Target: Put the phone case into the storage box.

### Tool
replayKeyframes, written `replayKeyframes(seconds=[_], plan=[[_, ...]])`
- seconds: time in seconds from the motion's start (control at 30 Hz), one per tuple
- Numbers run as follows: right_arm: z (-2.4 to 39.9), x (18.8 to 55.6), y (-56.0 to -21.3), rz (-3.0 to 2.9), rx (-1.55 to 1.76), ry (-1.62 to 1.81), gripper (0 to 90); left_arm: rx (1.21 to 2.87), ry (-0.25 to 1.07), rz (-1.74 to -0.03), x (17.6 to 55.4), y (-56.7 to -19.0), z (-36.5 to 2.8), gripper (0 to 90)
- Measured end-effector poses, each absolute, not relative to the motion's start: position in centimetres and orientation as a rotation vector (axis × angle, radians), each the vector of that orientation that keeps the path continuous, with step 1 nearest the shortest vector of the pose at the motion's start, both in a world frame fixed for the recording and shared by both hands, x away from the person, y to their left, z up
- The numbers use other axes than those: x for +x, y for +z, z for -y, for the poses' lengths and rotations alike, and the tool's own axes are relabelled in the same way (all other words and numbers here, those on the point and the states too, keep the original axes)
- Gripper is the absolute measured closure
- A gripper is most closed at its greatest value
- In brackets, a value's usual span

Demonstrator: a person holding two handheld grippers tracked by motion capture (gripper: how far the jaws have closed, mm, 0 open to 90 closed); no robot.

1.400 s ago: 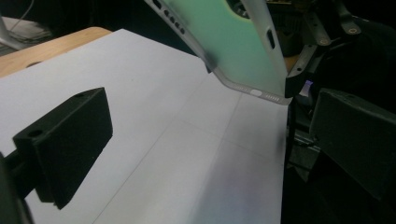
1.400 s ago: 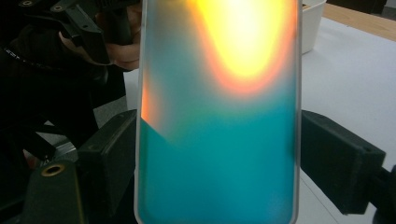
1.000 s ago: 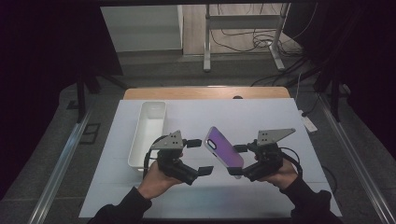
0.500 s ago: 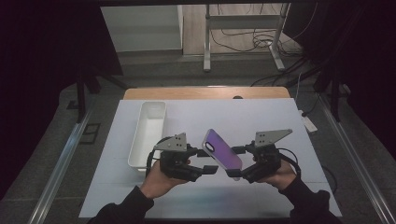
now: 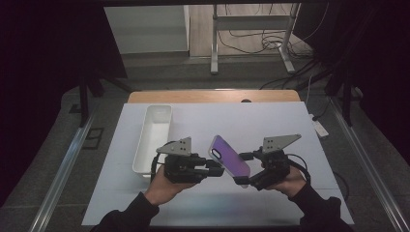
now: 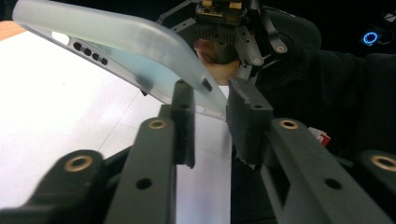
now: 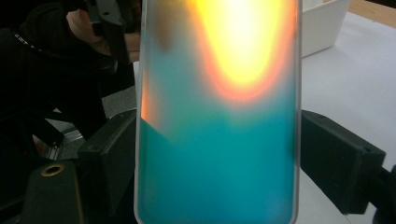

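Two grippers meet over the white table [image 5: 290, 121], sharing one phone case [image 5: 228, 155] held tilted in the air between them. The right gripper [image 5: 243, 178], at about four o'clock from the case, clamps it across its width, one black jaw on each long side. The left gripper [image 5: 218, 169], at nine o'clock, has just been closing its jaws, now narrow, about the case's edge [image 6: 205, 100]; whether both pads press I cannot tell. A white tray [image 5: 153, 137] sits beyond the left hand at eleven o'clock.
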State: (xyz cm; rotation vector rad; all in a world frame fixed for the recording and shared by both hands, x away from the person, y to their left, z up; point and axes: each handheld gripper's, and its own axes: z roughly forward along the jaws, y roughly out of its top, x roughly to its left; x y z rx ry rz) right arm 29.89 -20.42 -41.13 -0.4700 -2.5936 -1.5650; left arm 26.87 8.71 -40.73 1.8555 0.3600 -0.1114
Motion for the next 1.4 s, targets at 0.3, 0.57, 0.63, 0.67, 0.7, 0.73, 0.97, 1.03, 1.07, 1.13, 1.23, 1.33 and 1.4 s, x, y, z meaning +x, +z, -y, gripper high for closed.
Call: replayKeyframes(seconds=[0.3,0.57,0.63,0.67,0.7,0.73,0.97,1.03,1.07,1.13,1.23,1.33,1.4], plan=[[20.23,29.8,-41.26,2.593,-0.449,-1.555,17.0,1.828,-0.191,-0.351,27.38,-41.2,-9.02,81.9],[20.1,29.76,-41.44,2.593,-0.413,-1.556,16.8,1.803,-0.273,-0.31,27.69,-41.48,-9.11,86.9],[20.09,29.82,-41.5,2.576,-0.396,-1.552,16.7,1.803,-0.282,-0.29,27.72,-41.52,-9.13,87.8],[20.08,29.84,-41.55,2.57,-0.386,-1.55,16.7,1.802,-0.284,-0.285,27.74,-41.55,-9.14,88.0],[20.08,29.85,-41.58,2.569,-0.38,-1.553,16.6,1.8,-0.289,-0.281,27.77,-41.58,-9.14,88.2],[20.09,29.87,-41.62,2.566,-0.374,-1.555,16.6,1.802,-0.288,-0.28,27.78,-41.58,-9.14,88.3],[20.09,30.06,-41.79,2.532,-0.352,-1.563,15.8,1.795,-0.28,-0.26,27.66,-41.45,-9.15,88.7],[20.05,30.04,-41.78,2.551,-0.366,-1.566,12.4,1.796,-0.277,-0.26,27.61,-41.39,-9.19,89.0],[20.02,30.07,-41.81,2.563,-0.371,-1.561,11.2,1.794,-0.273,-0.261,27.59,-41.38,-9.22,89.0],[19.9,30.06,-41.96,2.587,-0.382,-1.54,7.9,1.801,-0.257,-0.26,27.61,-41.29,-9.28,89.0],[19.74,29.91,-42.05,2.633,-0.369,-1.523,5.2,1.799,-0.248,-0.276,27.55,-41.21,-9.36,89.0],[19.71,29.84,-42.09,2.638,-0.363,-1.519,4.7,1.814,-0.227,-0.292,27.55,-41.16,-9.4,89.0],[19.72,29.8,-42.11,2.644,-0.36,-1.52,4.6,1.831,-0.213,-0.31,27.55,-41.18,-9.4,89.0]])
